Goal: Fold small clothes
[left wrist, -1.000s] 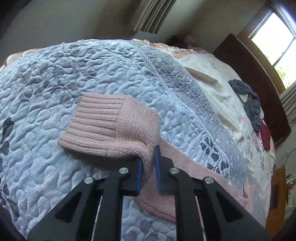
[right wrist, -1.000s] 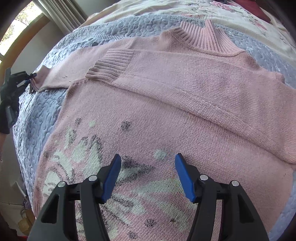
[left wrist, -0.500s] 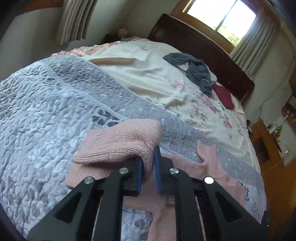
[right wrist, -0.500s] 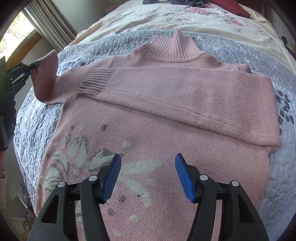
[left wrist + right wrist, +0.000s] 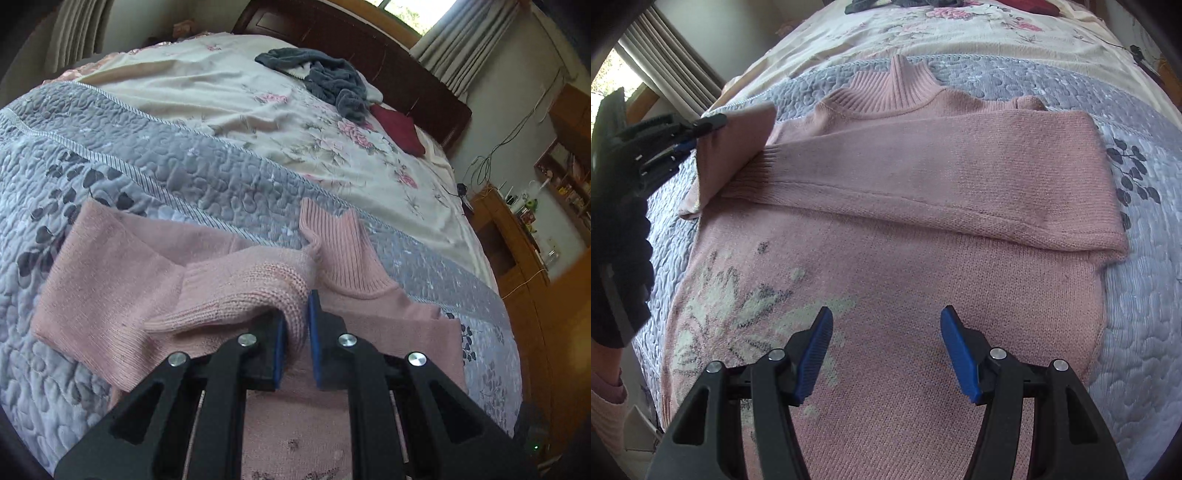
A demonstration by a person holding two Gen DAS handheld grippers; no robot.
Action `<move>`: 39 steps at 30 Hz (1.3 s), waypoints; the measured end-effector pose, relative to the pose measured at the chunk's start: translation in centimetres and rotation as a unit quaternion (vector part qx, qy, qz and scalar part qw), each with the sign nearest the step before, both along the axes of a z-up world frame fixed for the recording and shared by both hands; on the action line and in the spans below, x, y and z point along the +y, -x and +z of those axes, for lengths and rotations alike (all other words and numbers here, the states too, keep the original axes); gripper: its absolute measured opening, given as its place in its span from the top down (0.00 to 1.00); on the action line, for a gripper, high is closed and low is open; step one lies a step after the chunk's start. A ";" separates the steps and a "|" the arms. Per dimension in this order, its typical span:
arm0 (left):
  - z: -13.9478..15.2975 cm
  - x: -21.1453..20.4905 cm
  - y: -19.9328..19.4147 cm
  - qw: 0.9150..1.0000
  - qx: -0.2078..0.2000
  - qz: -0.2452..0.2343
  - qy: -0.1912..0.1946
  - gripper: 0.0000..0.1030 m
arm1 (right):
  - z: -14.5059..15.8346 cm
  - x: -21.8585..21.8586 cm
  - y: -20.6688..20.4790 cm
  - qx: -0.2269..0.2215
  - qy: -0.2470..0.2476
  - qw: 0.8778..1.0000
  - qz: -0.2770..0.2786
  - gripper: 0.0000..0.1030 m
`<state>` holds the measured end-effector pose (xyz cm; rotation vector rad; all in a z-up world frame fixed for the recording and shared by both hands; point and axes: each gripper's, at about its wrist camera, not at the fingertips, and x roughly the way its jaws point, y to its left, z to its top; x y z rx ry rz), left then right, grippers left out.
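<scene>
Folding a pink sweater (image 5: 923, 236) lying face-up on the grey quilt (image 5: 1137, 332) of the bed. Pinching the cuff of one sleeve (image 5: 255, 291) in the left gripper (image 5: 295, 332), lifted clear of the quilt, probably for carrying it in over the chest. Hovering the right gripper (image 5: 886, 350) over the lower front, blue pads spread wide, gripping nothing, likely waiting to pin the body down. Other sleeve (image 5: 960, 173) already lying folded across the chest.

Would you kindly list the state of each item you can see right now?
Pink sweater: flat on the quilt, one sleeve folded across the chest.
Other sleeve: lifted, pinched at its cuff.
Left tongs: shut on the sleeve.
Right tongs: open, empty, above the sweater.
</scene>
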<state>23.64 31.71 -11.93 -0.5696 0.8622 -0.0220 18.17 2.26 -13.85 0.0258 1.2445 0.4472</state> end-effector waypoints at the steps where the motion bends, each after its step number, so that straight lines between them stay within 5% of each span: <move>1: -0.8 -0.5 -0.2 1.000 0.009 -0.001 0.004 0.90 | -0.1 -0.2 0.0 0.002 0.000 1.000 -0.002 0.41; 13: -7.2 -2.6 0.0 0.997 0.076 -0.010 0.012 0.86 | -1.3 -1.5 0.1 0.016 -0.004 1.000 -0.018 0.40; 20: -6.5 -2.2 1.2 0.996 0.086 -0.030 0.023 0.80 | -1.5 -1.4 -0.3 0.022 -0.003 1.000 -0.021 0.39; 22: -5.2 -1.5 2.8 0.995 0.084 -0.042 0.018 0.68 | -1.2 -1.5 -0.5 0.027 -0.008 0.999 -0.023 0.39; 29: -0.6 6.3 5.5 0.996 0.046 0.021 -0.076 0.65 | 2.1 2.1 -3.0 0.015 -0.038 0.999 0.005 0.39; 32: -1.5 9.0 3.7 0.991 0.074 0.044 -0.101 0.65 | 3.1 4.7 -4.4 0.013 -0.047 0.999 0.021 0.39; 36: -5.2 11.1 2.2 0.986 0.131 0.043 -0.089 0.67 | 2.7 7.3 -6.5 0.038 -0.061 0.997 0.025 0.39; 39: -6.6 11.0 2.3 0.987 0.130 0.034 -0.092 0.66 | 1.8 9.0 -8.0 0.062 -0.075 0.995 0.022 0.39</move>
